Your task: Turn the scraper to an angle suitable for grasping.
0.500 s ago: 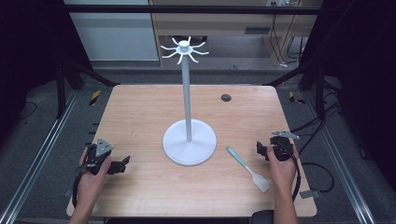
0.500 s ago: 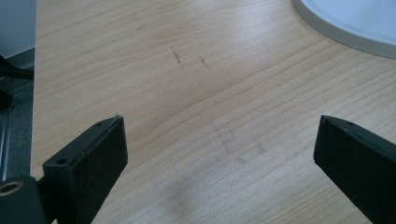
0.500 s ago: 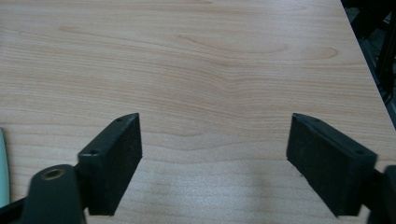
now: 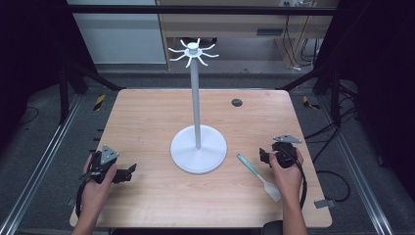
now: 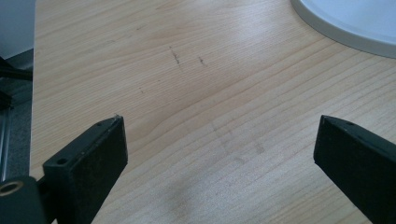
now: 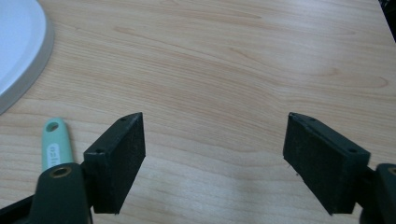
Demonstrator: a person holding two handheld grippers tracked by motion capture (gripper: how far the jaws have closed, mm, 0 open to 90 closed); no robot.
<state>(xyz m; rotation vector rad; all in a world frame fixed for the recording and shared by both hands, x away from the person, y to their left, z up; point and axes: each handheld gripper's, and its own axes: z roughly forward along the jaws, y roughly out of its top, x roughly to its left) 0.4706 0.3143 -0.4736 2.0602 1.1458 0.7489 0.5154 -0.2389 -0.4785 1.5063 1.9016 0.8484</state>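
Where right gripper [image 4: 265,157] rests, spatula [image 4: 258,176] — just beside

Left gripper [image 4: 128,172] held low in the left hand [image 4: 95,183], near the table's left front corner, jaws spread wide and pointing right. Right gripper [image 4: 263,155] held in the right hand [image 4: 286,171] at the right front, jaws wide apart, nothing between them.
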